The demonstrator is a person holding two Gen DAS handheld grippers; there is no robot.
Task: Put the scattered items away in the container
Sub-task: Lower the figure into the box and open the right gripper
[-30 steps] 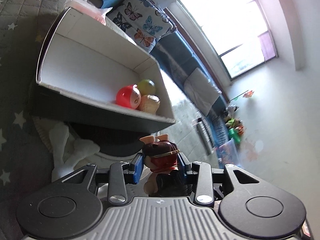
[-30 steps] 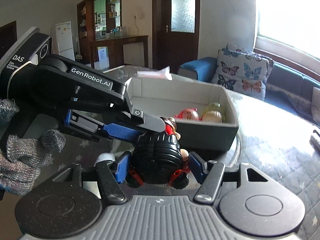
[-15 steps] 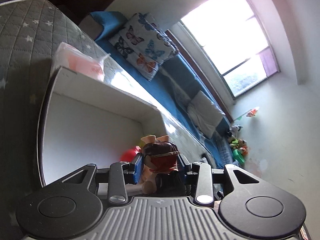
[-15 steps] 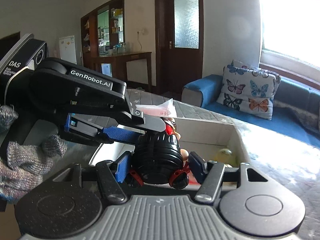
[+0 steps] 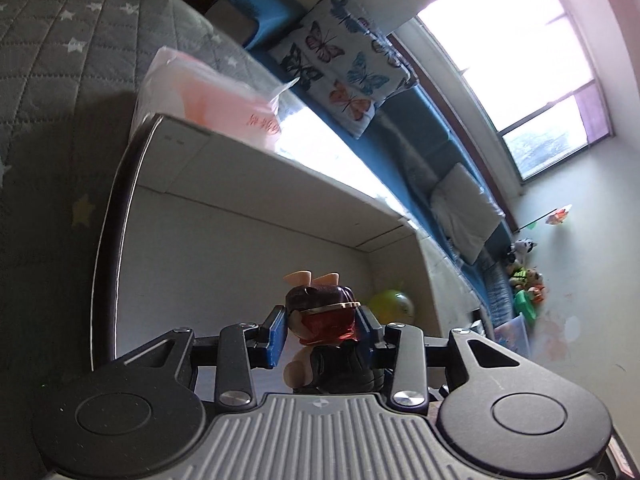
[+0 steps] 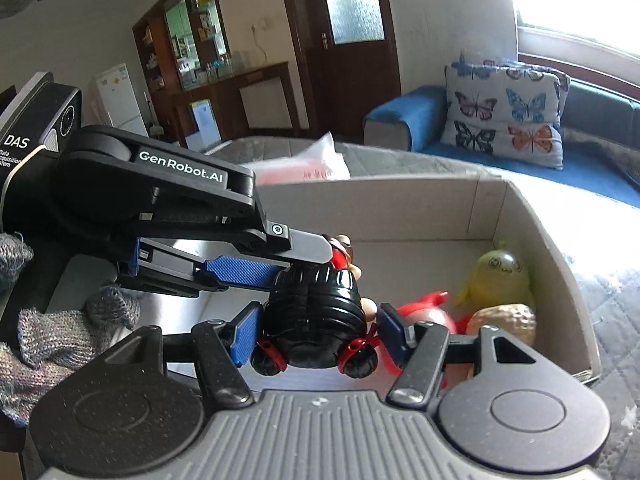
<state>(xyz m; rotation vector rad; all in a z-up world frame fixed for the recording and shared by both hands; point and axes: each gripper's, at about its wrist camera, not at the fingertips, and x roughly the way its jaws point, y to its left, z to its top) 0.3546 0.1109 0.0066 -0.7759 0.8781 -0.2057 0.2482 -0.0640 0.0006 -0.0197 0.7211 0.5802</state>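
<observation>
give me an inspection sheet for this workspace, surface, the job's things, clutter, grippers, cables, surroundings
Surface: grey quilted star-print cover.
Job's things: cardboard box holds a yellow toy, a red toy and a tan toy; a black doll figure hangs over the box.
Clutter: pink tissue pack behind the box.
Grippers: left gripper and right gripper both shut on the doll figure.
Cables: nothing seen.
Surroundings: blue sofa, butterfly cushion, window, wooden door.

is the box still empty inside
No, the box already holds a yellow toy, a red toy and a tan toy at one end.
</observation>
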